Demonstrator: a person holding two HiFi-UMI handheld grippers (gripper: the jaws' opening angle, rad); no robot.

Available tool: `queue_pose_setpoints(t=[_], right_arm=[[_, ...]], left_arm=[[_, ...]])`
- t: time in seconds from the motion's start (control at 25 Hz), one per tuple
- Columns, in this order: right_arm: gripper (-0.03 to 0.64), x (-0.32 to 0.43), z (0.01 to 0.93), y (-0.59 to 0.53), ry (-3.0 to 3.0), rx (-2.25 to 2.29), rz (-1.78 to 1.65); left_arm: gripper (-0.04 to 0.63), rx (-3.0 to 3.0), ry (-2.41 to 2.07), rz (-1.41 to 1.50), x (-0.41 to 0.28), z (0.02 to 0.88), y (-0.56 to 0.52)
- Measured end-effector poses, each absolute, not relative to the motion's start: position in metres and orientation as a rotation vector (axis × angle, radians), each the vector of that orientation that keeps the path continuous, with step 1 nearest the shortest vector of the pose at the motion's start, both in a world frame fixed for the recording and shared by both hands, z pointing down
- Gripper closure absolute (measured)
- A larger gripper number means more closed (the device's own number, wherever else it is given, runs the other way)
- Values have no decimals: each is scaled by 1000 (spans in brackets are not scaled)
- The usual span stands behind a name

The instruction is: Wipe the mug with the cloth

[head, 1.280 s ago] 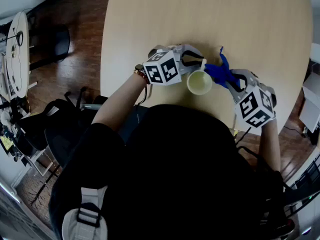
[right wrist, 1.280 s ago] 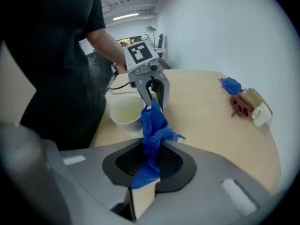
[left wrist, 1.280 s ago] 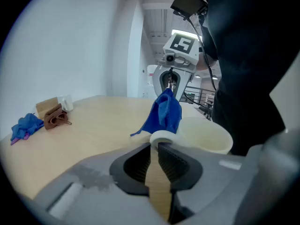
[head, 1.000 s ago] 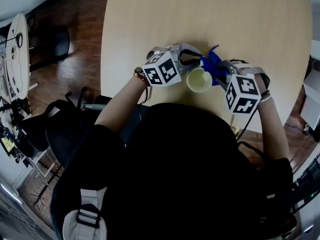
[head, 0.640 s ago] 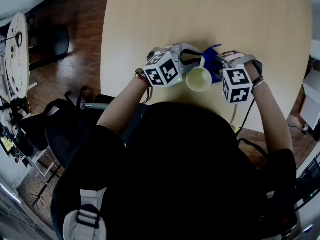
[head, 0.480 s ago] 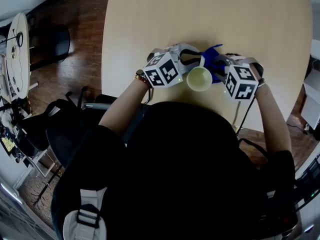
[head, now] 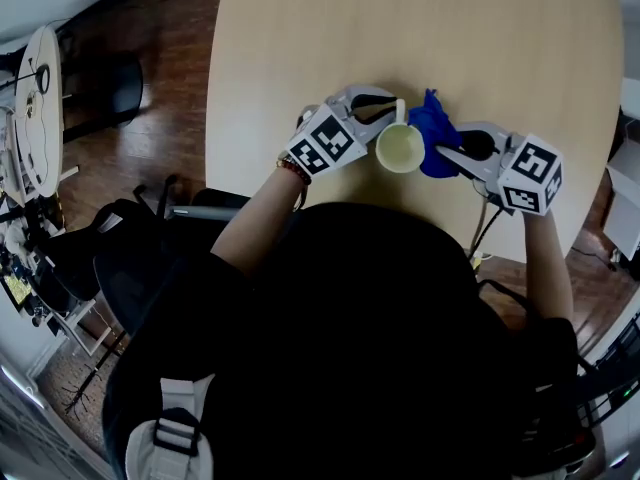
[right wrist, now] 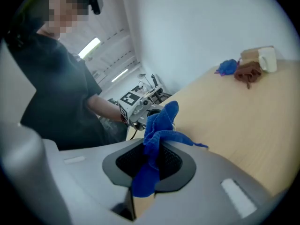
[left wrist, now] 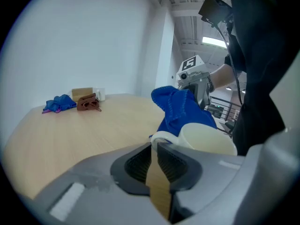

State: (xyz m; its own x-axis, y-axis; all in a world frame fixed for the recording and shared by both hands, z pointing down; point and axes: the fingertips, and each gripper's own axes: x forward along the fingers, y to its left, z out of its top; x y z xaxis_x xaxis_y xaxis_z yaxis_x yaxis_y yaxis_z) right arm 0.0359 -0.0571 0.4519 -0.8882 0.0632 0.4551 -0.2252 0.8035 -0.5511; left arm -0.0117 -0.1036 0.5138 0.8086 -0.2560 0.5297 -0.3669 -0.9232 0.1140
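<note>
A cream mug (head: 401, 149) is at the table's near edge, its mouth facing up at the camera. My left gripper (head: 393, 116) comes from the left; its jaws have just been closing and are shut on the mug's handle (left wrist: 161, 137), with the mug body (left wrist: 208, 135) just beyond the tips. My right gripper (head: 448, 154) is on the right, shut on a blue cloth (head: 432, 134). The cloth bunches against the mug's right side. In the right gripper view the cloth (right wrist: 159, 125) hangs out between the jaws of that gripper (right wrist: 152, 149).
The light wooden table (head: 400, 28) stretches away from me. At its far end lie a blue rag (left wrist: 61, 102), a brown item (left wrist: 87, 102) and a small white cup (right wrist: 267, 60). Chairs (head: 110, 78) stand on the dark floor to the left.
My right gripper has rolled and swung out to the right, drawing the blue cloth round the mug's right side. The left gripper and mug have tilted slightly.
</note>
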Motion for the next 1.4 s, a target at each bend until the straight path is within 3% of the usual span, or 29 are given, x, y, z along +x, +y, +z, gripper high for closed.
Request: queue_pose_setpoints(t=[0.24,0.4,0.96,1.4], right_arm=[[558,34,467,-69,-2557,290,1265],[560,33,477,-77,-2540,340,1367],[560,35,536,-82,-2359,492,1201],[560,46,464,-75,-2526,620,1440]], left_arm=[[552,2749,-563,756,-20,515,-106],[555,2728,-604,739,-24,515,-109],[557,2711,-642,732,-19,515,-107],[557,2523,-916,654,-43,516,-109]])
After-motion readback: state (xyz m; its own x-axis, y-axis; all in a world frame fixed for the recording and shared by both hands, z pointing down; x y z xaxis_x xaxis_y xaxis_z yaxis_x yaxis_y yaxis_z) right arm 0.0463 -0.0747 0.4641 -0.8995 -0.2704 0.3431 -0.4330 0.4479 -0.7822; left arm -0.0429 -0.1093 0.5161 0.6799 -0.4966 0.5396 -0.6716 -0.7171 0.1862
